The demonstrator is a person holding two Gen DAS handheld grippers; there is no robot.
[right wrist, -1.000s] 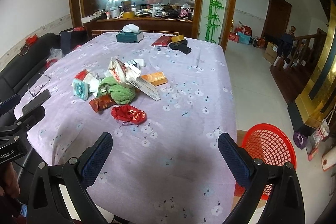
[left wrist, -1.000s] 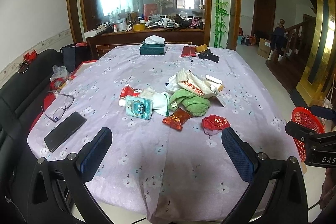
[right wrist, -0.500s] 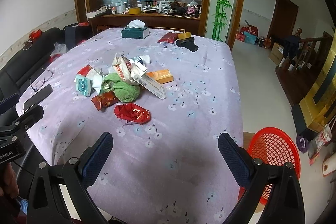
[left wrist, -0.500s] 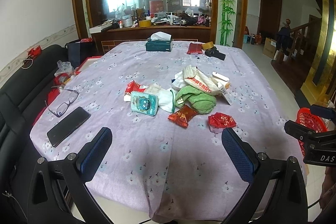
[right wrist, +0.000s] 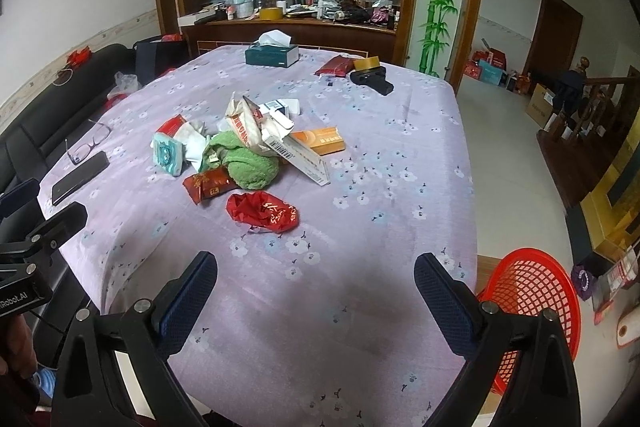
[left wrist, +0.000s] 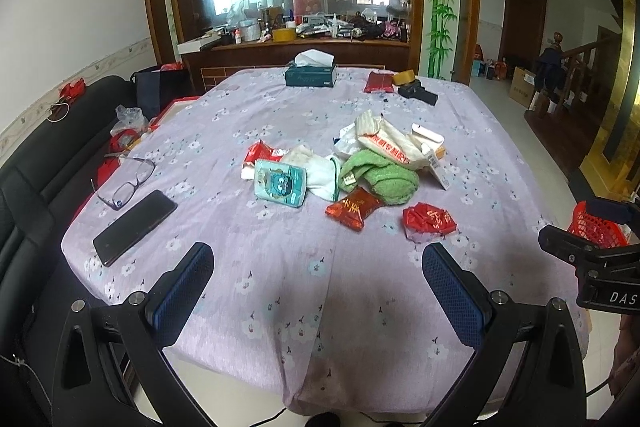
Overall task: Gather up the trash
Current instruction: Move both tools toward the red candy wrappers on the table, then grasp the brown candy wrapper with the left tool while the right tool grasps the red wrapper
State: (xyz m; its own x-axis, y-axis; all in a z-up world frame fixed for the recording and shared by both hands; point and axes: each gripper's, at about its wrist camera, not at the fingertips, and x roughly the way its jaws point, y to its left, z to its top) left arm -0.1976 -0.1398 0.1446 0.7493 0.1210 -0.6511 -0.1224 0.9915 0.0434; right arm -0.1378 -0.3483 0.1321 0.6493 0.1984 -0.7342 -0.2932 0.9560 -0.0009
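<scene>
Status: collection has not started, as far as you can judge. Your left hand-held gripper [left wrist: 316, 267] is spread wide and carries nothing. Your right hand-held gripper [right wrist: 316, 279] is likewise wide and carries nothing. Both hang above the near edge of the bench [right wrist: 420, 155], well short of the trash.

Location of the trash: it lies in one loose heap near the middle of the bench.
- A crumpled red wrapper [right wrist: 262, 213] is the nearest item, apart from the heap.
- A red snack packet [right wrist: 208, 185] lies just beside a green cloth [right wrist: 250, 165], touching or nearly so.
- A white bag [right wrist: 248, 125] and a barcoded box [right wrist: 298, 157] rest on the cloth.
- An orange box [right wrist: 320, 141] lies behind them.
- A blue pack [left wrist: 280, 183] sits at the left of the heap.

The red basket [right wrist: 532, 307] stands on the floor off the right near corner of the bench. Its visible part holds nothing. All items remain to be moved.

Treat the phone [left wrist: 134, 223], glasses [left wrist: 126, 183] and tissue box [left wrist: 310, 75] as likely non-trash.

Limits of view:
- Part of the basket is hidden behind the right finger [right wrist: 444, 297], and its floor is not fully shown.
- Items under the cloth and bag cannot be identified.
- Print on the wrappers is too small to read.
- The small dark objects at the far edge are unclear.
</scene>
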